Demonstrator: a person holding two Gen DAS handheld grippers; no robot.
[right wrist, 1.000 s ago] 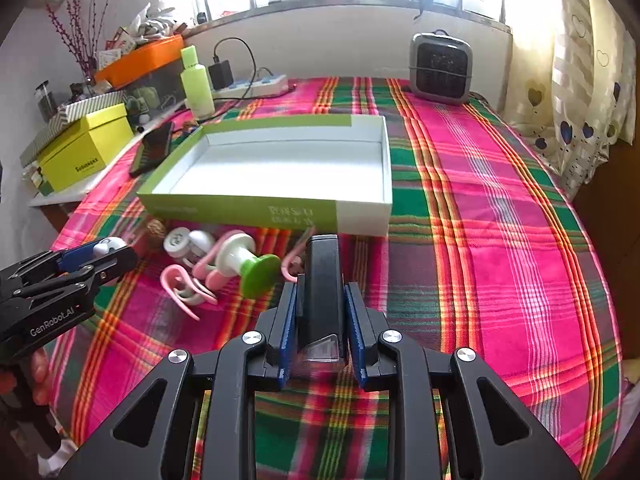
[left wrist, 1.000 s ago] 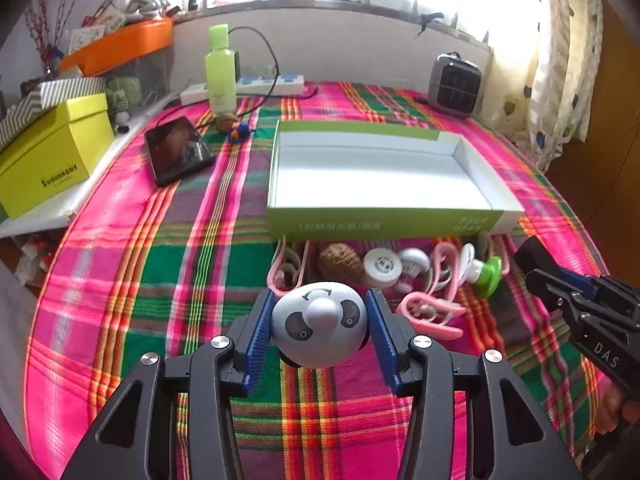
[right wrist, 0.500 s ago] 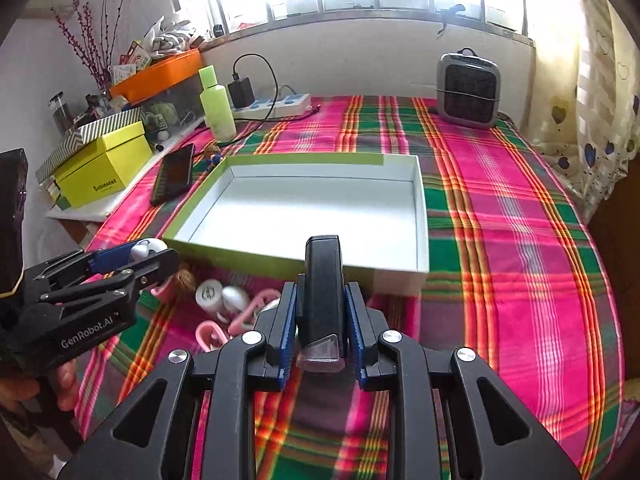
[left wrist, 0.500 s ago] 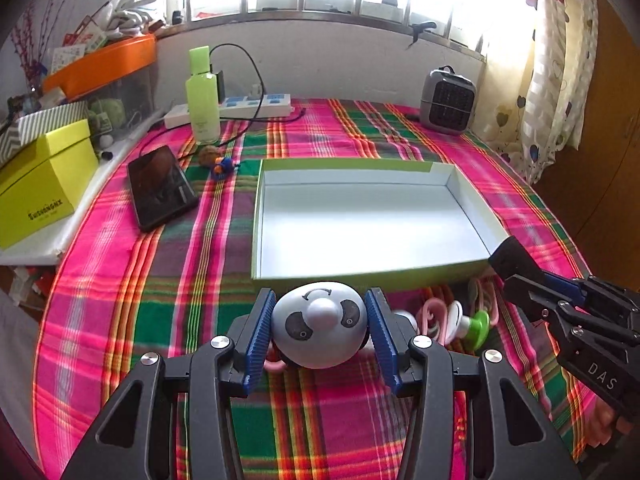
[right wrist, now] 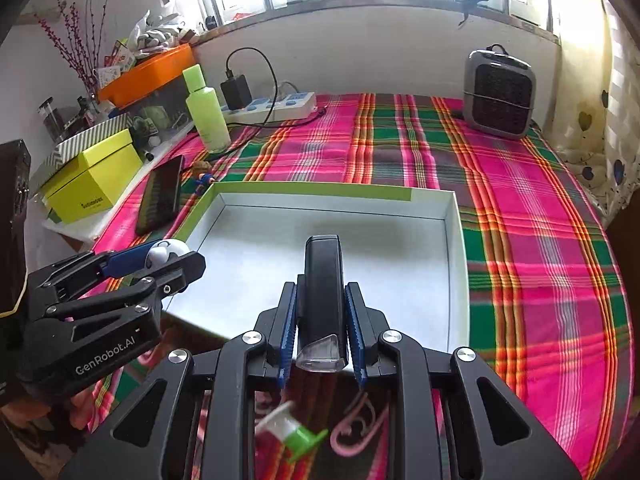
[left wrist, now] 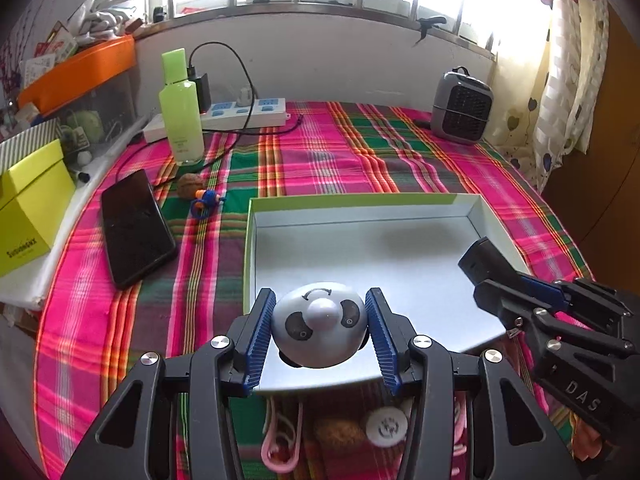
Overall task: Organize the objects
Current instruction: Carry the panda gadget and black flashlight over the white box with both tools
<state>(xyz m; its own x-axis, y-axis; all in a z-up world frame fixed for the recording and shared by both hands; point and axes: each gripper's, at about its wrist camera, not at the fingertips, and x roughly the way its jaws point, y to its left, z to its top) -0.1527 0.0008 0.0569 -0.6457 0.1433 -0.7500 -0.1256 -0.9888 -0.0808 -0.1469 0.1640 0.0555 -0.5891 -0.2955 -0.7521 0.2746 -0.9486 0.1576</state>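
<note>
While the green-rimmed box (left wrist: 360, 256) holds nothing yet, the left tool (left wrist: 320, 330) pinches a panda toy (left wrist: 320, 326) and the right tool (right wrist: 322, 328) a black device (right wrist: 323, 280) above it; small items (left wrist: 384, 426) wait near.

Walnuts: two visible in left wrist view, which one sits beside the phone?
The far walnut, left of the tray and next to a small blue toy, near the phone. The other walnut lies below the left tongs.

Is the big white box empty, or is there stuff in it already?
Empty. The box shows only its bare white floor. The panda toy and the black gadget sit in the claws above it, not inside.
</note>
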